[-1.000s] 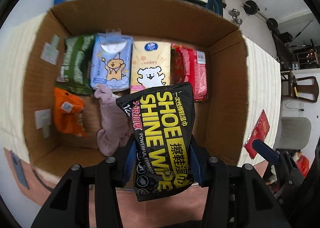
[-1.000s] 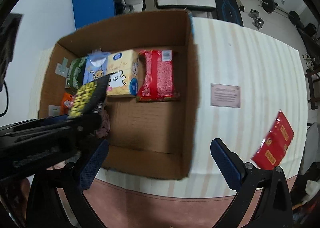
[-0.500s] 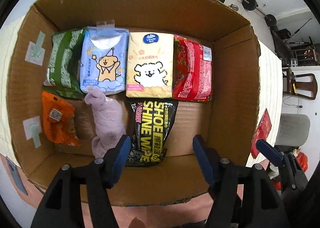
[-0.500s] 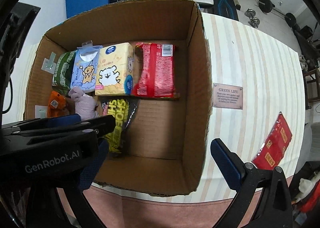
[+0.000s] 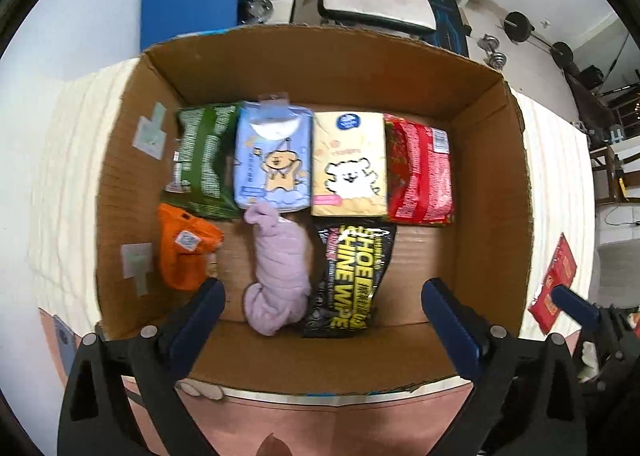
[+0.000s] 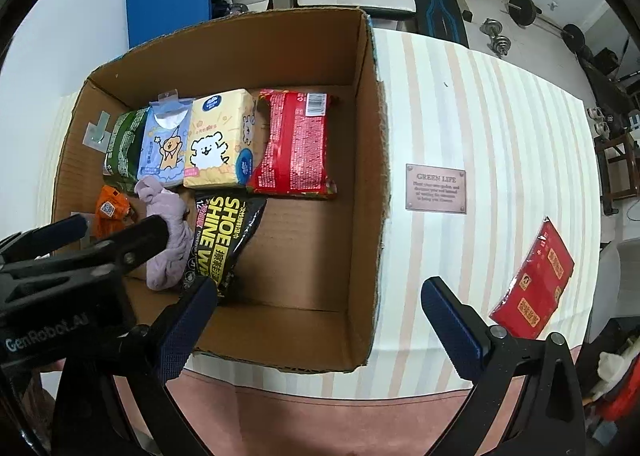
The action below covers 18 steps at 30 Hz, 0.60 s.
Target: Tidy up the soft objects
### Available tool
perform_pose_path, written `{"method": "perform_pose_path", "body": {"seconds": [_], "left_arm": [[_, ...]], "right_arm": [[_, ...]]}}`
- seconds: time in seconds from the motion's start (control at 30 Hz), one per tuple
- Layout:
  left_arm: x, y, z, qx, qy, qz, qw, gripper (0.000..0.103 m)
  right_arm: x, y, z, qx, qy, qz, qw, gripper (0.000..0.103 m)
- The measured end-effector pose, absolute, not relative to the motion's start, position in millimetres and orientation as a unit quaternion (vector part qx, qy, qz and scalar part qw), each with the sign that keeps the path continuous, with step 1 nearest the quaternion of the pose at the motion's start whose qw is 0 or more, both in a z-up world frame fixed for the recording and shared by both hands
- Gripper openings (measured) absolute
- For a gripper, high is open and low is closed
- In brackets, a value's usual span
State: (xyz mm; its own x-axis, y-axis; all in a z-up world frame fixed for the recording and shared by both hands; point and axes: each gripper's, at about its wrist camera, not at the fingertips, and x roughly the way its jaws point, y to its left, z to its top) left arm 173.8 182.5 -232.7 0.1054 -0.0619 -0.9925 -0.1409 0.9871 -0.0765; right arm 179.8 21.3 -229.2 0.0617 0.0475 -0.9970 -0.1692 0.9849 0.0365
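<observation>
My left gripper [image 5: 320,320] hangs spread wide and empty over the near edge of the cardboard box [image 5: 504,184], low in its frame. Right beyond it lies the black shoe-wipe pack [image 5: 352,276], flat on the box floor at lower centre, touching the lilac cloth roll [image 5: 280,276] on its left and tucked under the yellow tissue pack [image 5: 348,164]. My right gripper [image 6: 320,320] is also spread and empty, over the box's near right corner.

I judge the step in hand to be the next pickup: the red packet [image 6: 532,280] at the lower right of the right frame, out on the striped table [image 6: 480,96]. I'd swing right, come down square across its narrow width, and pinch gently so the soft pack doesn't buckle, then aim for the bare floor right of the wipes.

A second ago the wipes were clamped upright in my left gripper above the box. Half a second ago they were already down with the jaws parted, and since then I have pulled back higher.
</observation>
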Motion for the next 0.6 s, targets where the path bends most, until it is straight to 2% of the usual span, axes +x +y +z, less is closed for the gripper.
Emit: {"method": "perform_pose_path", "body": {"seconds": [0.33, 0.47, 0.6], "left_arm": [[160.3, 201.3, -209.0, -0.067, 0.640, 0.064, 0.762, 0.101], [141.9, 199.9, -169.9, -0.049, 0.602, 0.080, 0.793, 0.101], [111.0, 197.4, -122.5, -0.049, 0.559, 0.086, 0.823, 0.101]], "right_arm": [[181.2, 24.2, -216.0, -0.045, 0.672, 0.076, 0.736, 0.103], [173.3, 22.5, -194.1, -0.034, 0.658, 0.083, 0.747, 0.103], [151.8, 15.0, -147.6, -0.023, 0.631, 0.094, 0.770, 0.103]]}}
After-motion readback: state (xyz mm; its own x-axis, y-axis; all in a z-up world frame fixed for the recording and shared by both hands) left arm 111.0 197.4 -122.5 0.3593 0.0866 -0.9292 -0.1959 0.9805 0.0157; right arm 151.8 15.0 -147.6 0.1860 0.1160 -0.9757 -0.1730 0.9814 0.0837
